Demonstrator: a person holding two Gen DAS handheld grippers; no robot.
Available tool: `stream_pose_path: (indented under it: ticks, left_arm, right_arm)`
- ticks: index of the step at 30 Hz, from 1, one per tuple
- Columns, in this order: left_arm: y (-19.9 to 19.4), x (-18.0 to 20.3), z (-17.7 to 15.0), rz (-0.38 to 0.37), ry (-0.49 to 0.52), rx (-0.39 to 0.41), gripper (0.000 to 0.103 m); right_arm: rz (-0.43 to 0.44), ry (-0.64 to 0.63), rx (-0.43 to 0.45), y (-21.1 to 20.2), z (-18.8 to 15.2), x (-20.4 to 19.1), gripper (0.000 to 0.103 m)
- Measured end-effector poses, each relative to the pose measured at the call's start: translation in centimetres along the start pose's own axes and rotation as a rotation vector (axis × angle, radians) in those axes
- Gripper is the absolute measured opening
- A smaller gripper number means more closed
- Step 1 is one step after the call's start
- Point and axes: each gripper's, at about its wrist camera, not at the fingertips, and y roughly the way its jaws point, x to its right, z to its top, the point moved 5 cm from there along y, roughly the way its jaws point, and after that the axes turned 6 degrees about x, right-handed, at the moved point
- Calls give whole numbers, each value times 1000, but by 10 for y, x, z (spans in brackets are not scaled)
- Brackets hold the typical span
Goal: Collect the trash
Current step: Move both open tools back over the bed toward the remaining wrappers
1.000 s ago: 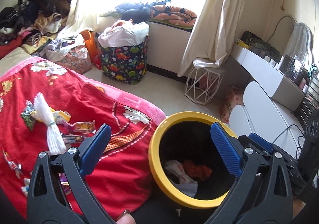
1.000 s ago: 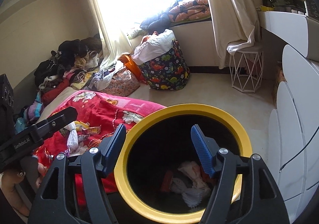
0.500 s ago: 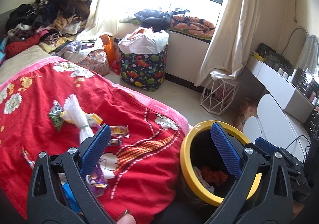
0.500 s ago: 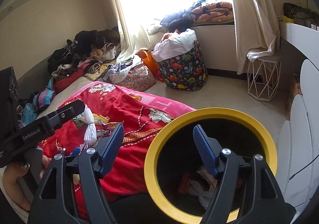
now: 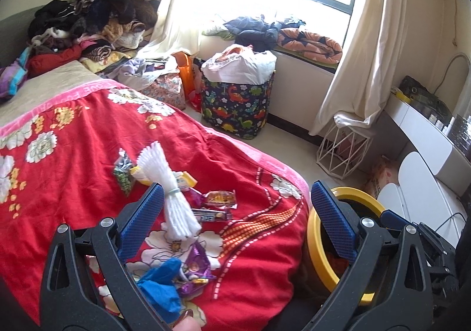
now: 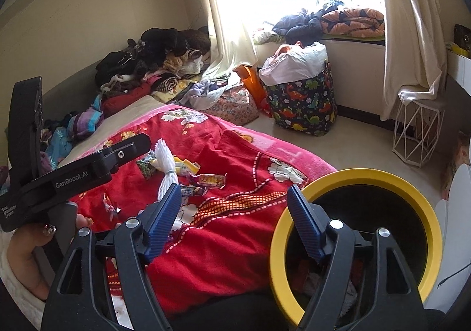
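Several snack wrappers (image 5: 219, 198) and a white foam net bundle (image 5: 173, 198) lie on a red flowered blanket (image 5: 73, 160). A purple wrapper (image 5: 195, 267) and a blue crumpled piece (image 5: 160, 286) lie nearest. My left gripper (image 5: 235, 204) is open and empty above them. A black bin with a yellow rim (image 6: 424, 207) stands beside the bed, with trash inside. My right gripper (image 6: 234, 201) is open and empty, between the blanket and the bin. The wrappers (image 6: 209, 180) also show in the right wrist view.
A dinosaur-print laundry basket (image 5: 238, 107) stands on the floor by the window. A white wire stool (image 5: 343, 151) is near the curtain. A white desk and chair (image 5: 424, 172) are at the right. Piled clothes (image 5: 88, 24) cover the bed's far end.
Both grippers have swung left from over the bin toward the blanket. The trash pile is now in front of the left gripper. Both stayed open.
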Motion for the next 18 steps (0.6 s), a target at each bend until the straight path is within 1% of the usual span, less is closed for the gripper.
stream_pose_path:
  ticks: [8,14,18]
  left_arm:
    - [1,-42,3,62,-64,-2,92]
    - [1,-75,2,112,-116,-4,92]
    - [6,-91,1,131,-143,-13,92]
  right_arm:
    - [57,-62,-49,24,-5,-31,72]
    - [97,-91,-95,42,-15,-51,72]
    - [127,-113,-126,55,-22,-62,72]
